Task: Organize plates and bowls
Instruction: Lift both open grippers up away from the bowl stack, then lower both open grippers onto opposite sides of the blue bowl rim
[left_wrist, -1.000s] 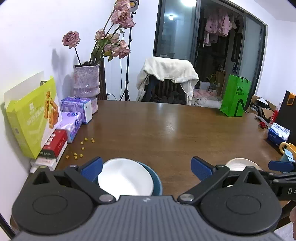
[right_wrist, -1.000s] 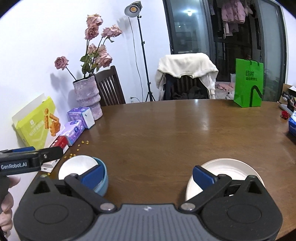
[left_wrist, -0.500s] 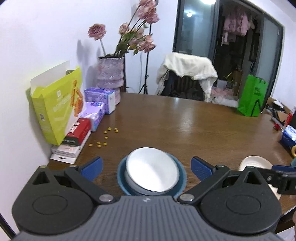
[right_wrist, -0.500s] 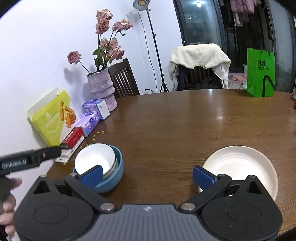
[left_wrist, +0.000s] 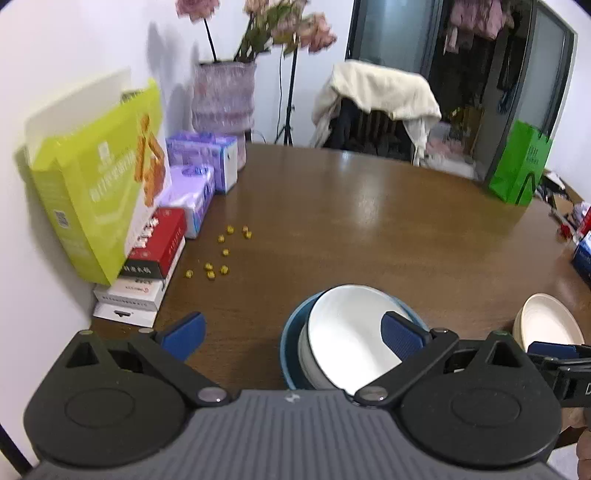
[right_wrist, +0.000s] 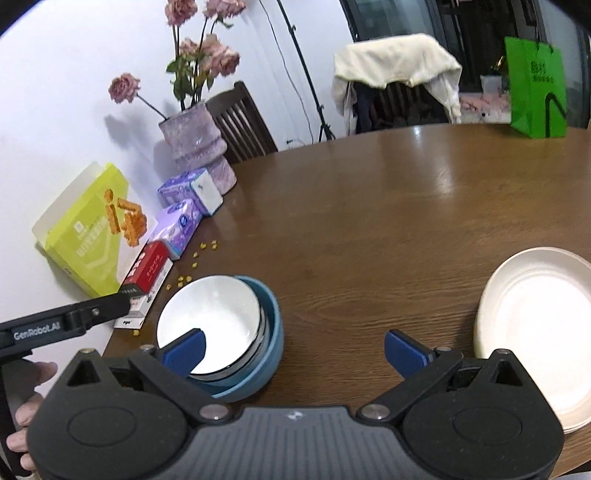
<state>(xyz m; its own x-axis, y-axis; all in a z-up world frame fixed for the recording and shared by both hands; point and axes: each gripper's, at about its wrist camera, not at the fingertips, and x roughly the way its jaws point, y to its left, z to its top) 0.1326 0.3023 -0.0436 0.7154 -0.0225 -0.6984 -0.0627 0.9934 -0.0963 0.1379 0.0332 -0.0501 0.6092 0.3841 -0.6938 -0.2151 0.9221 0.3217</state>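
Note:
A white bowl (left_wrist: 347, 332) (right_wrist: 210, 317) sits tilted inside a blue bowl (left_wrist: 290, 343) (right_wrist: 271, 332) near the table's front edge. A stack of cream plates (right_wrist: 535, 325) (left_wrist: 550, 325) lies to the right of the bowls. My left gripper (left_wrist: 291, 332) is open, with its right fingertip over the white bowl and its left fingertip over bare table. My right gripper (right_wrist: 295, 345) is open too; its left fingertip overlaps the white bowl and the plates lie just right of its right fingertip. Neither holds anything.
Boxes stand along the left wall: a yellow-green carton (left_wrist: 96, 192), purple tissue packs (left_wrist: 192, 192), red and white boxes (left_wrist: 155, 251). Small yellow bits (left_wrist: 225, 254) are scattered beside them. A vase of roses (left_wrist: 225, 96), a draped chair (left_wrist: 376, 107) and a green bag (left_wrist: 521, 162) are at the back.
Both views have shifted left, so the bowls sit further right in each. The white bowl now lies tilted in the blue one. Both grippers stay open.

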